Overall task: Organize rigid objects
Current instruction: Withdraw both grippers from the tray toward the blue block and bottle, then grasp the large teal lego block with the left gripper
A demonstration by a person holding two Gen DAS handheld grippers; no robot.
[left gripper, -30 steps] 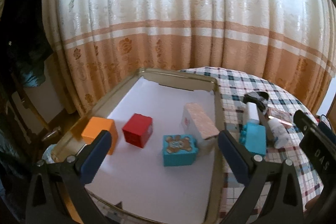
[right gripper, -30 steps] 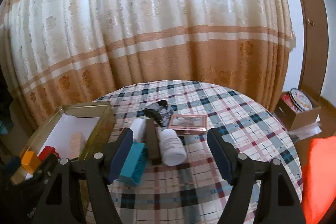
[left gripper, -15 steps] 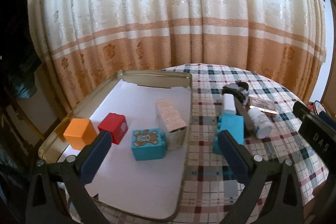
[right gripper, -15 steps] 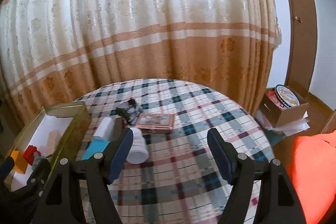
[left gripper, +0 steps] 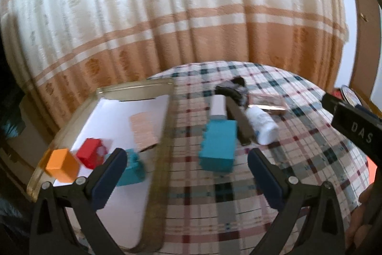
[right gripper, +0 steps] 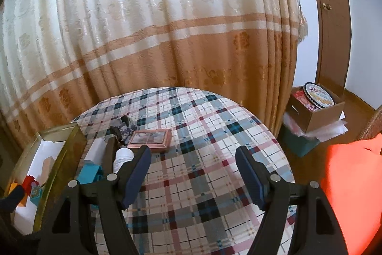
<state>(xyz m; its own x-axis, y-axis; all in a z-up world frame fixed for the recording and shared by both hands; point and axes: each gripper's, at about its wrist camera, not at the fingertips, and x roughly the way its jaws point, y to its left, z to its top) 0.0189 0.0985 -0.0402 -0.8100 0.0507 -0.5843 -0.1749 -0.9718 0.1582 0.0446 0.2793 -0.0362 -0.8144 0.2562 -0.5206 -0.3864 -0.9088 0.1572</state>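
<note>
Left wrist view: left hand-held gripper (left gripper: 186, 167) gapes empty before the teal block (left gripper: 218, 148) on the worktop (left gripper: 298, 154), beside the tray (left gripper: 164, 135). Right hand-held gripper (right gripper: 193, 173) is also open, empty. Next: advance, straddle, clamp.

Teal toothed block (left gripper: 218, 147) flat on plaid cloth beside tray (left gripper: 133, 90)

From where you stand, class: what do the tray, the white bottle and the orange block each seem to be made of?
Tray: probably metal with a brassy, glossy finish, since its thin rim glints; white paper seems to line it.
White bottle: likely plastic, smooth and opaque.
Orange block: flat matte faces and crisp edges suggest painted wood, plastic or card; blur leaves it open.
</note>
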